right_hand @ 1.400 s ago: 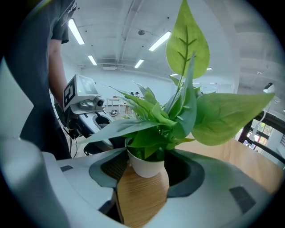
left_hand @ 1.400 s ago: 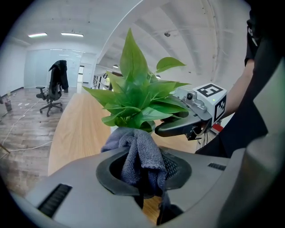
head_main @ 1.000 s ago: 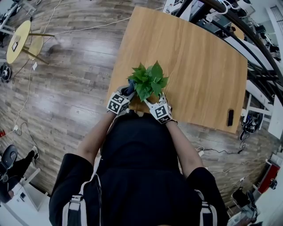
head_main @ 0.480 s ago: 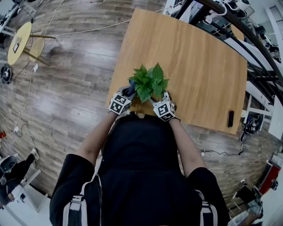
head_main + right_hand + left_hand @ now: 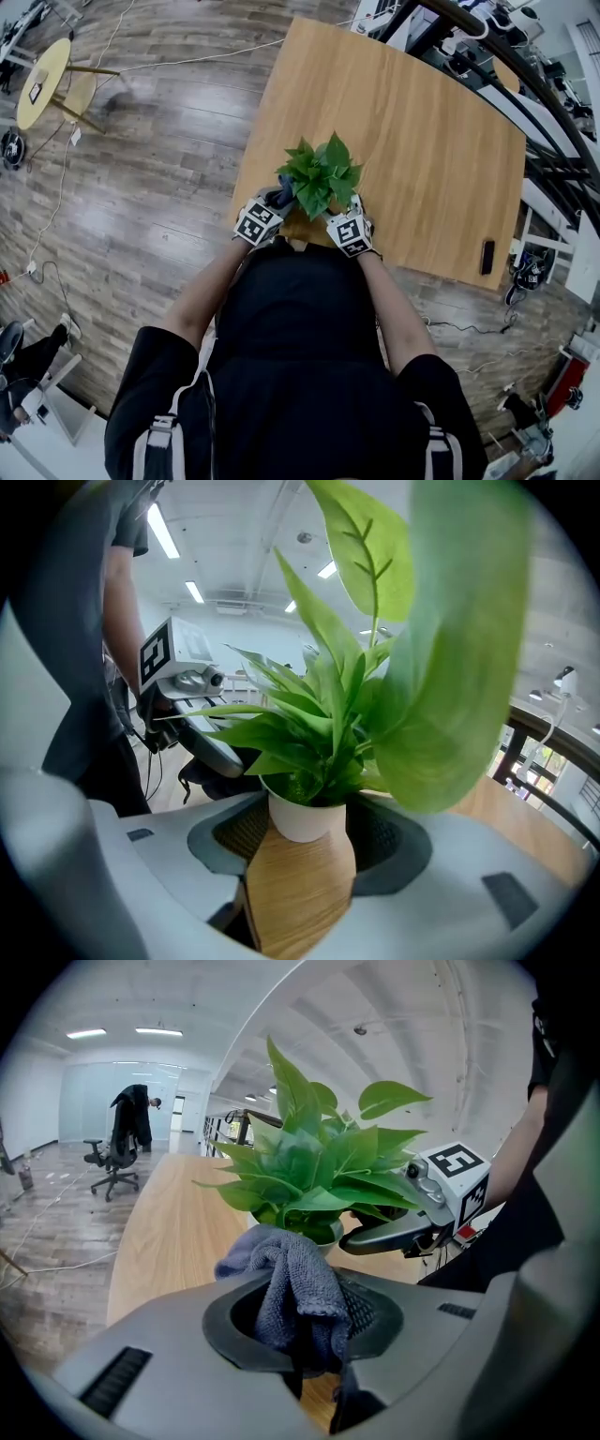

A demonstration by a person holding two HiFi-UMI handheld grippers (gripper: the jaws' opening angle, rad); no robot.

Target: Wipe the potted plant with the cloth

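Note:
A leafy green potted plant [image 5: 321, 173] in a white pot [image 5: 305, 819] stands near the wooden table's [image 5: 422, 141] front edge. My left gripper [image 5: 274, 202] is shut on a grey-blue cloth [image 5: 292, 1283], which bunches out of the jaws. The cloth [image 5: 281, 190] sits against the plant's lower left leaves [image 5: 314, 1171]. My right gripper [image 5: 305, 829] has its pads on either side of the white pot and holds it at the base. In the left gripper view the right gripper [image 5: 412, 1218] shows just behind the plant.
A dark phone [image 5: 487, 255] lies at the table's front right edge. Railings and desks run along the right side. On the wooden floor at far left stands a small round yellow table [image 5: 42, 80]. An office chair [image 5: 112, 1157] stands beyond the table.
Both grippers have edged slightly up and right around the plant. The left one keeps the cloth at the leaves, and the pot stays in place.

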